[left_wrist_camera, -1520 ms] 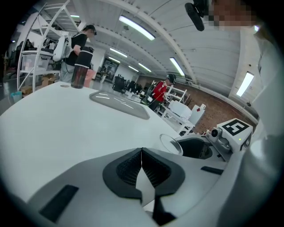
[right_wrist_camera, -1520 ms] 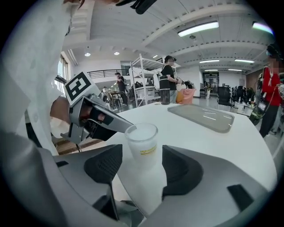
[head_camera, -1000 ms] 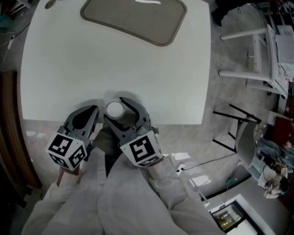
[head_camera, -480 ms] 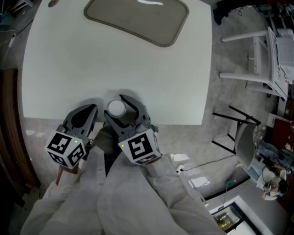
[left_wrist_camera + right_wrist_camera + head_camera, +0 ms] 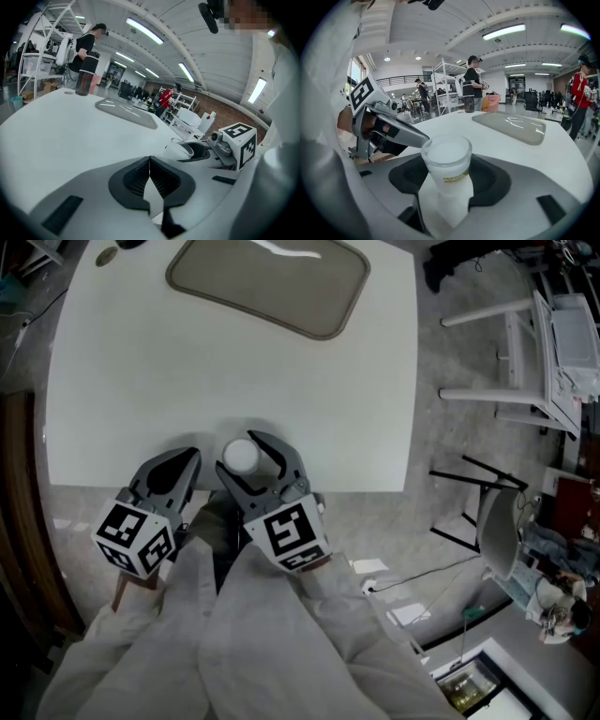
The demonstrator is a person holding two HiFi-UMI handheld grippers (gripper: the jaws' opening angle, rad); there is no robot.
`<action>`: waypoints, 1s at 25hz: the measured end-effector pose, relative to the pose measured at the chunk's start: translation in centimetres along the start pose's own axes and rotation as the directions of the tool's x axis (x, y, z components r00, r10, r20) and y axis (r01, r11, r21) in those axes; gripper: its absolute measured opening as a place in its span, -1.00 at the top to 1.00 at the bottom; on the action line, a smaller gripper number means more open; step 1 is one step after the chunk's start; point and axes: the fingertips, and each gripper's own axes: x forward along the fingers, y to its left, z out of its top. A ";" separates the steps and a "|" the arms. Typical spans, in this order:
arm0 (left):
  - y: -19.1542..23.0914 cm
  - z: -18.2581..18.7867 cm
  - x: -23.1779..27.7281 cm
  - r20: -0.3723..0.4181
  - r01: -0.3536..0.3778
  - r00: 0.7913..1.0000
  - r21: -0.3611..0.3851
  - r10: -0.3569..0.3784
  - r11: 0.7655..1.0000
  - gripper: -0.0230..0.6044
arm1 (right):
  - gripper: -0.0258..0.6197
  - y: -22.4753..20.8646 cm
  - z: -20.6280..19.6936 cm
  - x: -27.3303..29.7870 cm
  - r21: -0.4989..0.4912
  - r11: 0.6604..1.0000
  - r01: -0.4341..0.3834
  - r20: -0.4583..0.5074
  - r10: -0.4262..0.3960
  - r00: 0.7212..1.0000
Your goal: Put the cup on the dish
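My right gripper (image 5: 246,450) is shut on a white translucent cup (image 5: 241,455), held upright over the near edge of the white table (image 5: 187,381). In the right gripper view the cup (image 5: 447,161) stands between the dark pads, rim up. The dish (image 5: 267,282), a flat tan-grey tray with rounded corners, lies at the table's far side, well apart from the cup; it also shows as dish (image 5: 513,126) and dish (image 5: 126,111). My left gripper (image 5: 181,461) sits just left of the right one, shut with nothing in it; its pads (image 5: 140,176) meet.
A dark tumbler (image 5: 83,82) stands at the table's far left corner, beside the dish. White chairs and racks (image 5: 525,352) stand on the floor to the right. Several people stand in the background beyond the table.
The right gripper with the cup has edged slightly forward over the table edge. The left gripper has barely moved.
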 end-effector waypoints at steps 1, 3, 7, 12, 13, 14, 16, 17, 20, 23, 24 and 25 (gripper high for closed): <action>-0.1 0.4 0.0 0.005 0.002 1.000 0.005 -0.002 1.000 0.90 | 0.08 -0.2 0.3 -0.3 -0.010 1.000 0.008 0.000 -0.008 1.000; -0.3 1.1 0.0 0.015 0.006 1.000 0.018 -0.006 1.000 0.90 | 0.08 -0.5 1.0 -0.8 -0.009 1.000 0.021 0.013 -0.021 1.000; -0.8 2.8 -0.1 0.047 0.014 0.999 0.054 -0.017 0.998 0.90 | 0.08 -0.8 2.8 -2.0 -0.007 0.999 0.037 0.050 -0.037 0.998; -1.9 4.8 -1.1 0.089 0.029 0.995 0.112 -0.039 0.993 0.90 | 0.08 -0.2 5.0 -3.6 -0.036 0.998 0.057 0.086 -0.054 0.995; -2.1 5.4 -1.3 0.096 0.031 0.994 0.126 -0.043 0.992 0.90 | 0.08 -0.2 5.4 -4.0 -0.048 0.997 0.065 0.090 -0.061 0.994; -2.3 6.0 -1.4 0.103 0.032 0.994 0.140 -0.047 0.990 0.90 | 0.08 -0.3 5.9 -4.3 -0.058 0.996 0.073 0.094 -0.067 0.993; -2.6 7.3 -1.6 0.120 0.035 0.991 0.167 -0.055 0.985 0.90 | 0.08 -0.6 6.8 -4.8 -0.073 0.994 0.087 0.108 -0.079 0.991; -2.7 7.9 -1.7 0.130 0.037 0.990 0.179 -0.061 0.983 0.90 | 0.08 -0.8 7.3 -5.1 -0.084 0.992 0.095 0.114 -0.085 0.990; -3.3 9.5 -2.0 0.156 0.040 0.985 0.212 -0.075 0.976 0.90 | 0.08 -1.0 8.6 -5.9 -0.105 0.988 0.114 0.133 -0.100 0.986; -3.9 11.0 -2.3 0.180 0.046 0.980 0.236 -0.090 0.971 0.90 | 0.08 -1.5 9.8 -6.5 -0.111 0.985 0.130 0.147 -0.113 0.983; -4.1 11.6 -2.3 0.189 0.048 0.977 0.244 -0.096 0.969 0.90 | 0.08 -1.6 10.3 -6.7 -0.108 0.985 0.133 0.154 -0.116 0.981; -4.2 12.3 -2.4 0.199 0.049 0.975 0.253 -0.101 0.966 0.90 | 0.08 -1.7 10.7 -6.8 -0.105 0.985 0.138 0.162 -0.120 0.980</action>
